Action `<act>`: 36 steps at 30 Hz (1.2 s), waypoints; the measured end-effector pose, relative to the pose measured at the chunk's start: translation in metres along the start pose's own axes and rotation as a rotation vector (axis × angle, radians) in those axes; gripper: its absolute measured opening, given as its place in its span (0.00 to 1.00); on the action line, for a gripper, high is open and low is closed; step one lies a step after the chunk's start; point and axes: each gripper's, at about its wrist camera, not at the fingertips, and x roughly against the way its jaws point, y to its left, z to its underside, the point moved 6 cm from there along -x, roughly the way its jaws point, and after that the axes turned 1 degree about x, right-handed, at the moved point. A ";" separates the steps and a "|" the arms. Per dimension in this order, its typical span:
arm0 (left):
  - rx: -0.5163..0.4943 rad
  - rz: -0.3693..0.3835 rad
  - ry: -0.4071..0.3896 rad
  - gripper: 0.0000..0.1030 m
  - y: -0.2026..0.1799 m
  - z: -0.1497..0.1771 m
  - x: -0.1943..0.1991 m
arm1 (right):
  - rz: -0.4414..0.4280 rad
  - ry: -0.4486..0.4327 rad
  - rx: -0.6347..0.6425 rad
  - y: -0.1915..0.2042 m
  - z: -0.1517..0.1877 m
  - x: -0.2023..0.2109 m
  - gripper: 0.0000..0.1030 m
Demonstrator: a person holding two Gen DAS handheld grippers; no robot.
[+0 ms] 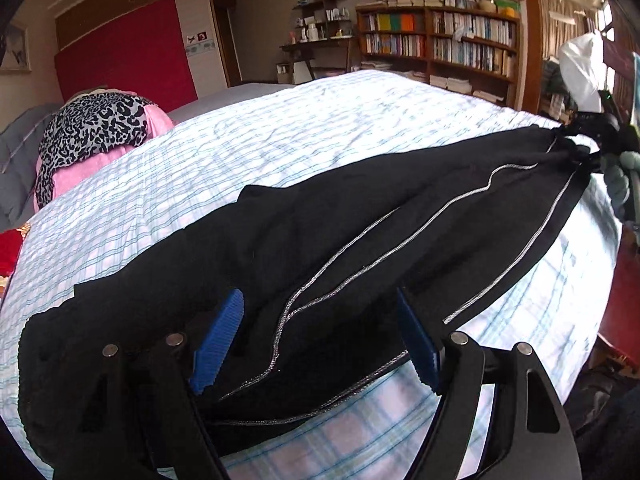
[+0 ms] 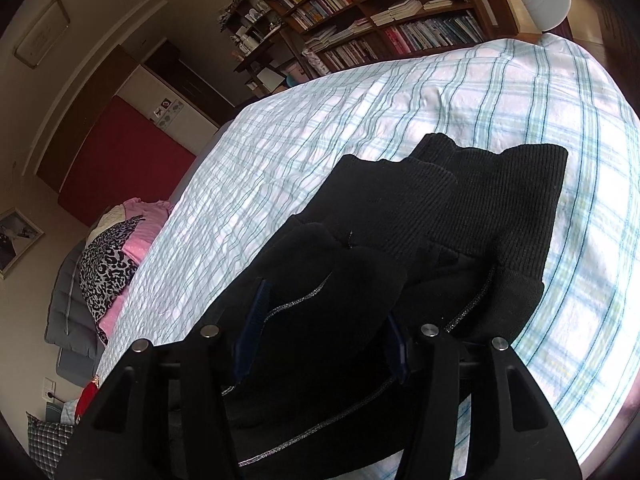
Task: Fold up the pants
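Black pants [image 1: 320, 240] lie beneath both down-tilted tongs, jaws seemingly parted.

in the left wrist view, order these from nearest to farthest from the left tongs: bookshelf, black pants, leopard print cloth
1. black pants, lying on the bed right between the open left tongs.
2. leopard print cloth, on the pink bundle at the bed's far left.
3. bookshelf, against the back wall, upper right.

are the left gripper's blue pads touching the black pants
Cannot tell. In the left wrist view the left gripper stands open around the black pants; whether its pads rest on the cloth is unclear.
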 end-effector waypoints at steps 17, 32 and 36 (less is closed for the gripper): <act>-0.008 -0.088 0.051 0.07 0.016 0.013 -0.015 | 0.079 -0.059 0.124 0.008 -0.003 0.002 0.13; -0.037 -0.103 -0.029 0.06 0.008 -0.002 0.018 | 0.055 -0.181 0.160 0.028 -0.022 0.047 0.07; -0.056 -0.089 -0.030 0.06 0.002 0.002 0.021 | 0.069 -0.236 0.158 0.022 -0.022 0.070 0.07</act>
